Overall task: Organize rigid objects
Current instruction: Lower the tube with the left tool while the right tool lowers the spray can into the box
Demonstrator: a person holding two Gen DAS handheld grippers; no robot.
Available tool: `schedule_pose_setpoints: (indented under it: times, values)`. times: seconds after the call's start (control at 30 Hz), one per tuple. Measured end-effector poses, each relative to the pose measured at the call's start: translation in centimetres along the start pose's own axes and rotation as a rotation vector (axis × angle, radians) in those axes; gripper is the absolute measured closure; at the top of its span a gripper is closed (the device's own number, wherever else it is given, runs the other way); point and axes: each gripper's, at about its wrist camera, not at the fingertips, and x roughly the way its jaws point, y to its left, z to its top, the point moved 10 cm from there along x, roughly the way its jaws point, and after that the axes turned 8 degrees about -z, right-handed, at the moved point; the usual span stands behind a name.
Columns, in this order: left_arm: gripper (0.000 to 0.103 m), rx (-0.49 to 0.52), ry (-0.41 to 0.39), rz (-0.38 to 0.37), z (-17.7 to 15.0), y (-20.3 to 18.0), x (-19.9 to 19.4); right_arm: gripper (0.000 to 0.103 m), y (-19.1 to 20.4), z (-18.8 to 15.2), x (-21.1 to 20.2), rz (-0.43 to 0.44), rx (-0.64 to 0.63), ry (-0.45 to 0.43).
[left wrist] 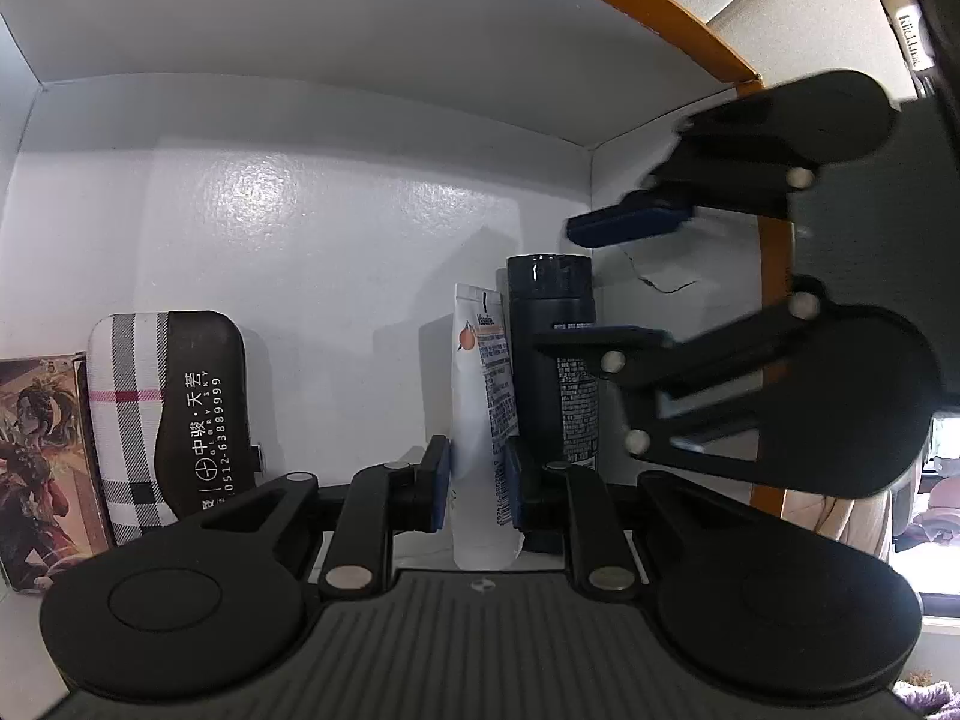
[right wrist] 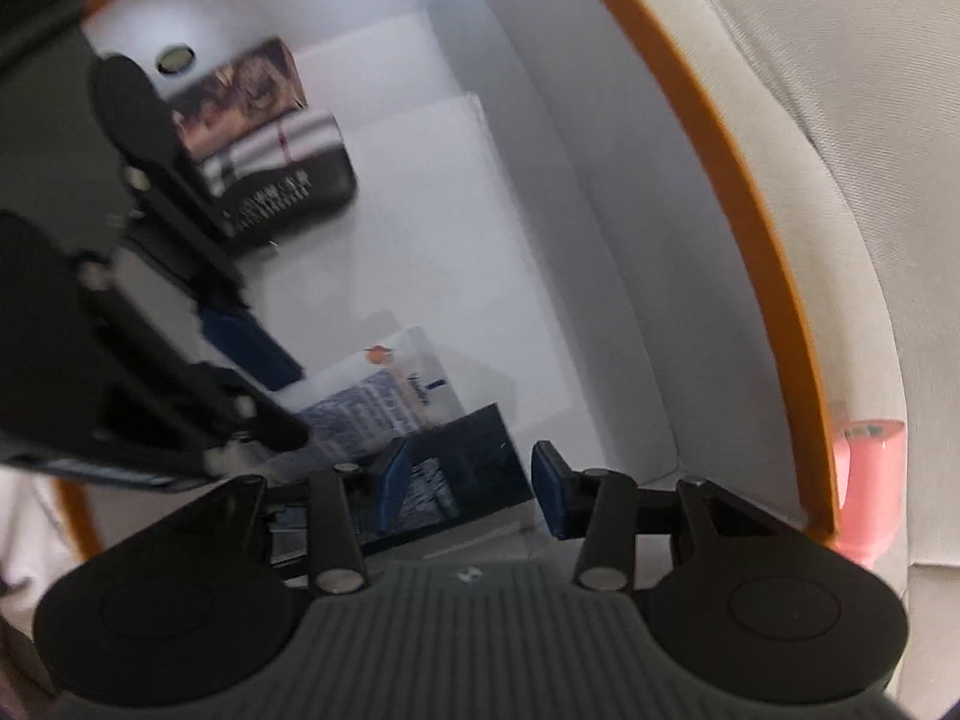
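Inside the white box [left wrist: 336, 120] with the orange rim, four things stand in a row against the walls: a picture carton [left wrist: 36, 468] at far left, a plaid case [left wrist: 162, 420] beside it, then, well apart to the right, a white tube [left wrist: 483, 420] and a dark can [left wrist: 555, 360] touching each other.

My left tongs [left wrist: 477, 495] are closed on the white tube, pads pinching its lower half, the tube's long axis running upright and leaning slightly against the can. My right tongs [right wrist: 471, 495] come straight down from above with their jaws standing apart. In the right wrist view the dark can [right wrist: 456, 468] lies between the two blue pads, with the left pad right at its side and the right pad showing a clear gap, so nothing is gripped there. From the left wrist view the right tongs [left wrist: 606, 282] sit over the can's top, one finger above its cap, the other down along its right side.

What matters for the next move, as I judge it, is that the can's long axis points up toward the right tongs, so they meet it end-on from above, while the tube blocks the can's left flank. The right hand is the nearer one to the can; the left is busy steadying the tube. Any squeeze on the can may nudge the tube, since the two touch. A pink bottle [right wrist: 870, 480] waits outside the box rim on the right.
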Motion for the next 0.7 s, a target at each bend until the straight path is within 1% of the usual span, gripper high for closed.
schedule_pose_setpoints:
  times: [0.07,0.17,0.27,0.33,0.43,0.47,0.6,0.63,0.67,0.7]
  values:
    - [0.082,0.001,0.007,-0.006,-0.1,0.0,0.1,0.058,0.2,0.2,0.5,0.016,-0.017,0.0]
    - [0.082,0.005,0.019,-0.021,-0.2,-0.2,0.3,0.062,0.4,0.2,1.0,0.033,-0.028,0.024]
    - [0.082,0.019,0.038,-0.034,-0.4,-0.8,0.8,0.064,0.3,0.1,1.0,0.023,-0.052,0.047]
    - [0.082,0.047,0.043,-0.015,-0.5,-1.1,1.0,0.066,0.2,-0.1,1.2,0.017,-0.068,0.058]
    - [0.082,0.045,0.046,-0.018,-0.5,-1.1,0.9,0.066,0.2,-0.2,1.4,0.026,-0.076,0.046]
    - [0.082,0.059,0.067,-0.014,-0.7,-1.0,0.9,0.066,0.1,-0.2,1.5,0.027,-0.075,0.045]
    - [0.081,0.06,0.064,-0.011,-0.8,-1.0,0.7,0.066,0.4,-0.2,1.5,0.016,-0.089,0.041]
    - [0.081,0.065,0.065,-0.007,-0.8,-1.1,0.7,0.065,0.4,-0.2,1.4,0.009,-0.086,0.038]
    - [0.08,0.068,0.065,-0.003,-0.8,-1.2,0.7,0.061,0.4,-0.2,1.3,0.0,-0.079,0.033]
    - [0.08,0.069,0.065,0.013,-0.8,-1.1,0.7,0.059,0.3,-0.2,1.1,-0.007,-0.071,0.025]
